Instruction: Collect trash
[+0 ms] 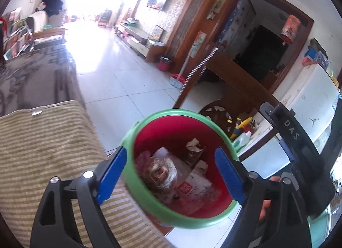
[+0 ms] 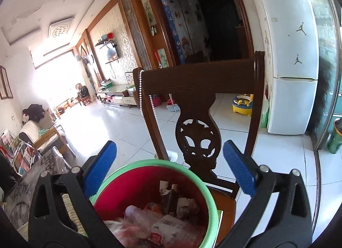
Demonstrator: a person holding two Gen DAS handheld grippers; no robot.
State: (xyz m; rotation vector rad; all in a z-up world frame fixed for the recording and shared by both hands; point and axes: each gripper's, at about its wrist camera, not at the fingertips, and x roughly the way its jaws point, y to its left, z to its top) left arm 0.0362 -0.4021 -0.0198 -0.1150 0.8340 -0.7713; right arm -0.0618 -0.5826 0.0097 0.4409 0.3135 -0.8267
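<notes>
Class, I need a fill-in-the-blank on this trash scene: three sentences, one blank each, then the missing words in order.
1. The bin has a red inside and a ____ rim.
2. Both tools, left and right, stand ____ with nothing between the pads.
3. Behind the wooden chair stands a white ____.

Missing words: green; open; fridge

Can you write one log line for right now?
left tongs: open | right tongs: open | bin: full of trash, unheld
</notes>
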